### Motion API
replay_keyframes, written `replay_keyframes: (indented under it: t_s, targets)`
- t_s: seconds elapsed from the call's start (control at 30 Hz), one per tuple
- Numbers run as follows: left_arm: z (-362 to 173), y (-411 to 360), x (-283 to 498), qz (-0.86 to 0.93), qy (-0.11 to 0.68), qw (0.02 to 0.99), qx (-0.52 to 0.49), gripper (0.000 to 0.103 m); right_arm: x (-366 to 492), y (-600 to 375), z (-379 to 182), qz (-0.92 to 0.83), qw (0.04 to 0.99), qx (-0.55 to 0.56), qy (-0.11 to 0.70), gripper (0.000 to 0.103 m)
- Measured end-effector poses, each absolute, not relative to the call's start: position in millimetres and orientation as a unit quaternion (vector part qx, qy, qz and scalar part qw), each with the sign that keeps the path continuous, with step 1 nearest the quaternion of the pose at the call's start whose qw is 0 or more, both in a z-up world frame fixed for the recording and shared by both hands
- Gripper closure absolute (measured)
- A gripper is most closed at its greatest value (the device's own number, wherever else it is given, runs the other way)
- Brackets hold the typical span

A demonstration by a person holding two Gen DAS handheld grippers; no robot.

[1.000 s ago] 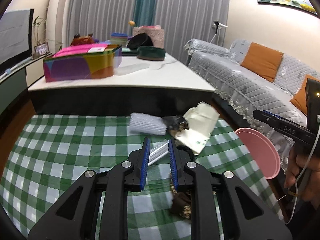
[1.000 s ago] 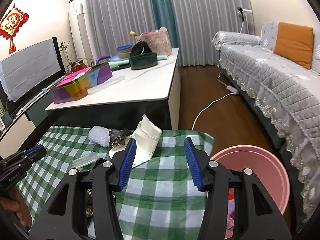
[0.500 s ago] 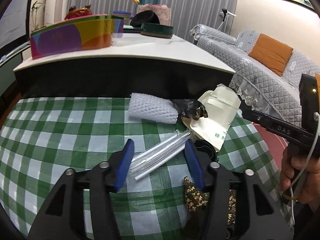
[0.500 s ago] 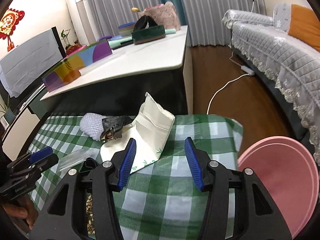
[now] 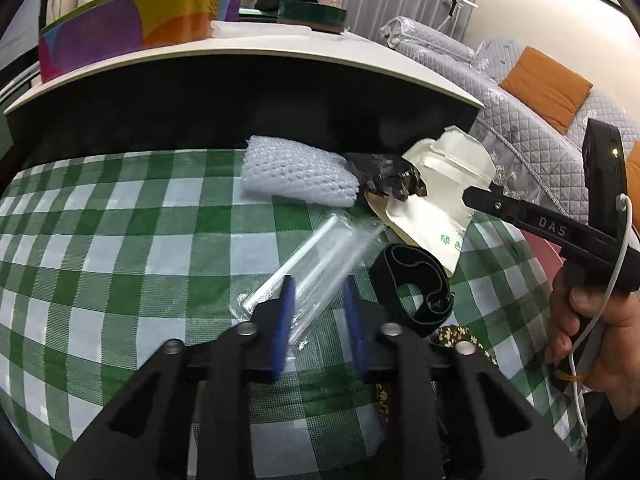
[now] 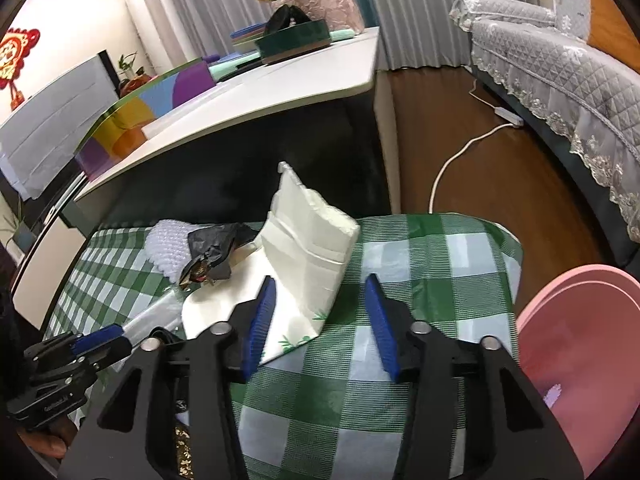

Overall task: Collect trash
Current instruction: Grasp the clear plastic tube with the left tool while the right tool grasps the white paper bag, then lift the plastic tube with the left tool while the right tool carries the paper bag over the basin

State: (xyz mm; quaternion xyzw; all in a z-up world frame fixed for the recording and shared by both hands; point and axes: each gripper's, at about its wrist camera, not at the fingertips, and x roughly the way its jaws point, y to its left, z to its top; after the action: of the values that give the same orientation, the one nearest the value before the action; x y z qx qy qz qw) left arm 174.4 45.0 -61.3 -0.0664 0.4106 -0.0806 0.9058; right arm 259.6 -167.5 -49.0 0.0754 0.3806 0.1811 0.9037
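From the left wrist, our left hand-held gripper (image 5: 318, 312) has just been closing around the clear wrapper (image 5: 320, 260) on the table (image 5: 100, 240), apparently gripping it. From the right wrist, our right hand-held gripper (image 6: 320, 320) has narrowed beside the white pouch (image 6: 304, 256), still apart, pouch ungrasped.

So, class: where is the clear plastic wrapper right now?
In the left wrist view, the clear plastic wrapper lies on the checked cloth, between the left gripper fingers.

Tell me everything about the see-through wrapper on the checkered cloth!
The clear plastic wrapper is a long, flat, shiny sleeve with a white strip along one edge. It lies slantwise on the green checked cloth, beside a black band. Its near end sits between the left gripper fingers, which have just been closing.
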Motion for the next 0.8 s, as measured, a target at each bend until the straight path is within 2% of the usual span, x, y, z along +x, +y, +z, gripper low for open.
replay_keyframes:
  t_s: [0.03,0.1,0.5,0.8]
  targets:
    - [-62,44,174,-0.083,0.414,0.904,-0.063,0.093,259,-168,-49,0.183,0.903,0.075,0.382,0.072]
    - [-61,42,172,-0.084,0.415,0.904,-0.057,0.099,258,-168,-49,0.189,0.901,0.075,0.384,0.088]
    - [-36,49,152,-0.071,0.387,0.916,-0.077,0.102,224,-164,-13,0.201,0.917,0.05,0.34,0.095]
    - [-16,51,133,-0.076,0.365,0.924,-0.083,0.102,189,-169,20,0.195,0.928,0.028,0.315,0.096]
